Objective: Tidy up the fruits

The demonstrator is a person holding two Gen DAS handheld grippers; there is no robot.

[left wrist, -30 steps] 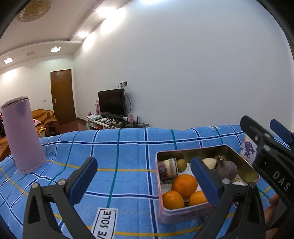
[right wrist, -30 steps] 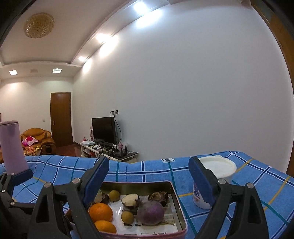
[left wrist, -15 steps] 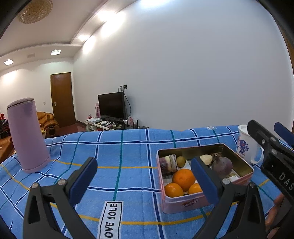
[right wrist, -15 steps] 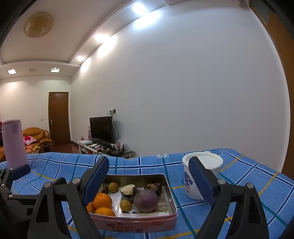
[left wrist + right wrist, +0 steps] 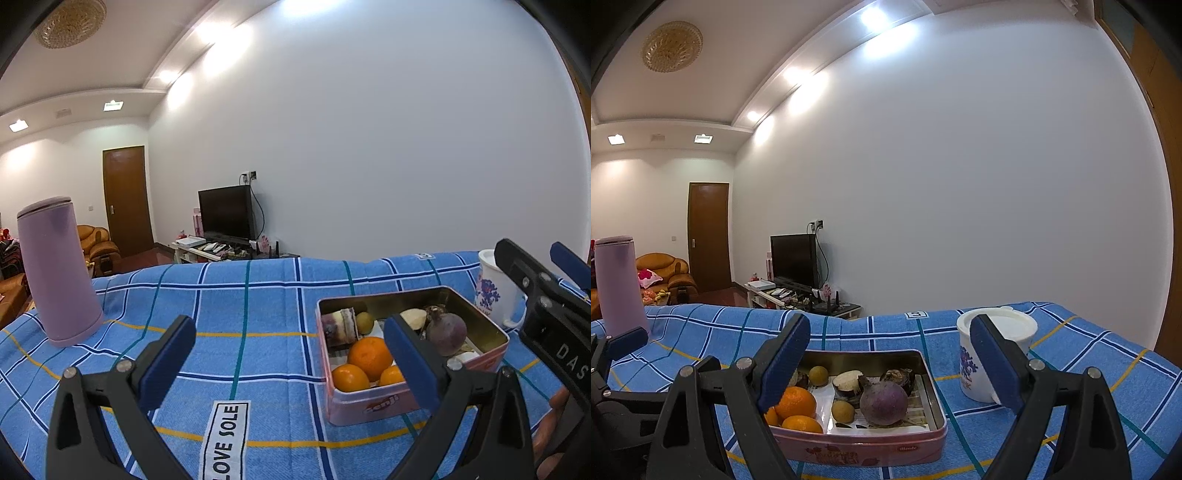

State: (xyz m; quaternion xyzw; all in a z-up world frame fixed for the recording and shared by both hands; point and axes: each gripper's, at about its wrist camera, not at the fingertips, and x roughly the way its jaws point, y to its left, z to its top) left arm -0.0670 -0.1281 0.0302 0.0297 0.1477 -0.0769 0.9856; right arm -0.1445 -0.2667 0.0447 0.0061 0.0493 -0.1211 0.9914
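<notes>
A pink metal tin point(image 5: 373, 408) point(image 5: 864, 450) stands on the blue checked cloth. It holds three oranges point(image 5: 369, 357) point(image 5: 795, 403), a round purple fruit point(image 5: 446, 334) point(image 5: 883, 403), small yellow-green fruits point(image 5: 843, 411), a cut white piece point(image 5: 847, 380) and a dark layered piece point(image 5: 338, 326). My left gripper point(image 5: 290, 363) is open and empty, above the cloth, left of and in front of the tin. My right gripper point(image 5: 890, 363) is open and empty, above the tin's near side; it also shows in the left wrist view point(image 5: 543, 280).
A tall lilac flask point(image 5: 57, 269) point(image 5: 618, 284) stands at the far left of the cloth. A white mug with a blue print and a lid point(image 5: 991, 350) point(image 5: 493, 291) stands right of the tin. The table's far edge lies behind them.
Both grippers have drawn back from the tin, which looks smaller and farther away now. The mug and flask have come fully into view. The jaws stay open.
</notes>
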